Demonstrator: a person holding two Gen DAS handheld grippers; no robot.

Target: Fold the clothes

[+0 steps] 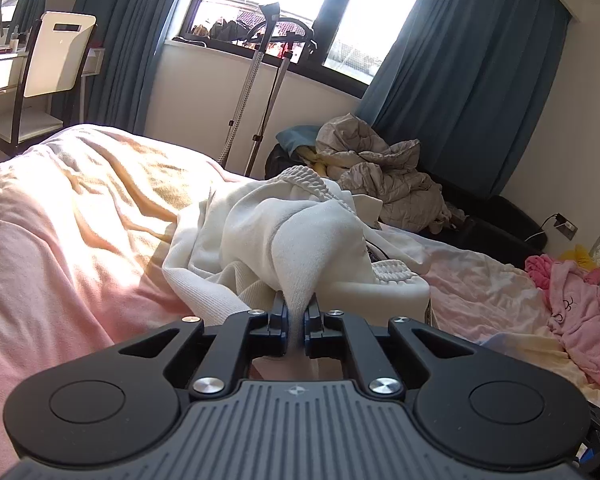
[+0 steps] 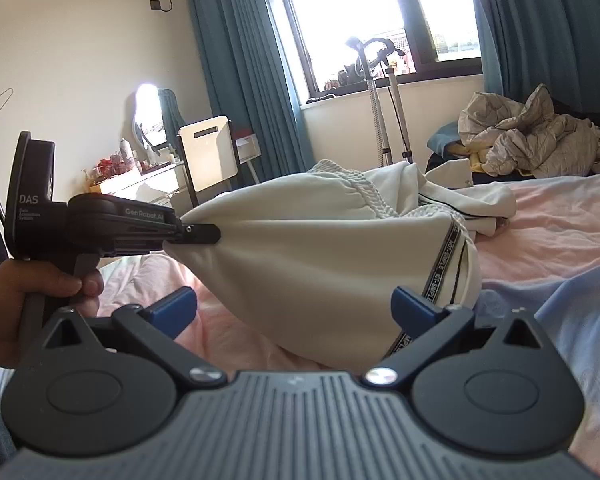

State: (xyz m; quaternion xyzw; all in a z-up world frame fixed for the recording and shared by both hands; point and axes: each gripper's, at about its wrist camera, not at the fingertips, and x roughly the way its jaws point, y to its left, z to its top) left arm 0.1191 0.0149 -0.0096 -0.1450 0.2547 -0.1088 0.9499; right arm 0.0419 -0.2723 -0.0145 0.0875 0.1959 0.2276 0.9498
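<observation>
A cream pair of sweatpants (image 1: 308,236) with a ribbed waistband lies bunched on the pink bed (image 1: 60,240). My left gripper (image 1: 296,304) is shut on a fold of its fabric, which is pinched between the blue pads. In the right wrist view, a hand holds that left gripper (image 2: 212,234) at the left. It lifts a corner of the sweatpants (image 2: 320,248), so the cloth stretches into a taut sheet, with a lettered side stripe (image 2: 446,256) showing. My right gripper (image 2: 296,308) stands open just below the hanging cloth, its pads wide apart and not pressing on it.
A pink garment (image 1: 580,312) lies at the bed's right side, and a light blue one (image 2: 572,320) is near my right gripper. A grey quilt heap (image 1: 384,176), a steamer stand (image 1: 256,80) and a chair (image 1: 56,52) by a desk stand beyond the bed.
</observation>
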